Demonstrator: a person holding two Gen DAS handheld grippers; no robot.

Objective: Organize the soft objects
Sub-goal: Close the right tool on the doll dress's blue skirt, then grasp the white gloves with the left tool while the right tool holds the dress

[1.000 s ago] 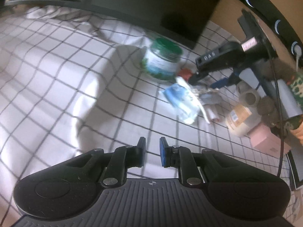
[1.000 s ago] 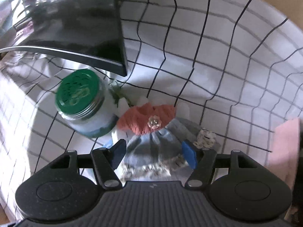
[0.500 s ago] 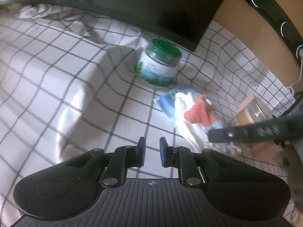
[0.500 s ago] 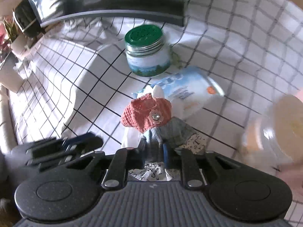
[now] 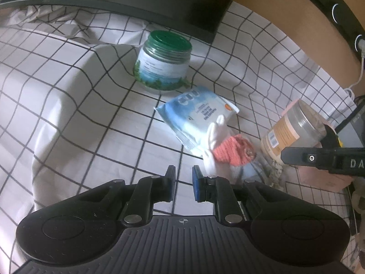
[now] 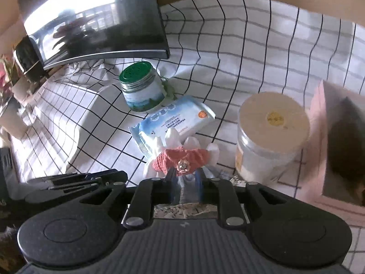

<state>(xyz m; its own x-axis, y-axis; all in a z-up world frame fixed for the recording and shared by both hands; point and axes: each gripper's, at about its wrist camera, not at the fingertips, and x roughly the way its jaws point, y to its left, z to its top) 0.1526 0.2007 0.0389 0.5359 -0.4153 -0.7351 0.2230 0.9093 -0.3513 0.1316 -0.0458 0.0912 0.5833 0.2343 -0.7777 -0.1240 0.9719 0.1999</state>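
A small white plush doll in a coral knitted top and blue skirt is held in my right gripper, which is shut on its skirt and holds it above the checked cloth. The doll also shows in the left wrist view, to the right of my left gripper. My left gripper is nearly shut and holds nothing. A soft blue-and-white wipes pack lies on the cloth behind the doll; it also shows in the left wrist view.
A green-lidded jar stands behind the wipes. A tan-lidded plastic jar and a pink box stand at the right. A dark monitor stands at the back. The white checked cloth lies rumpled at the left.
My right gripper closed on the doll's skirt and lifted it back from the jar and wipes. The left gripper stayed nearly shut and shifted a little.
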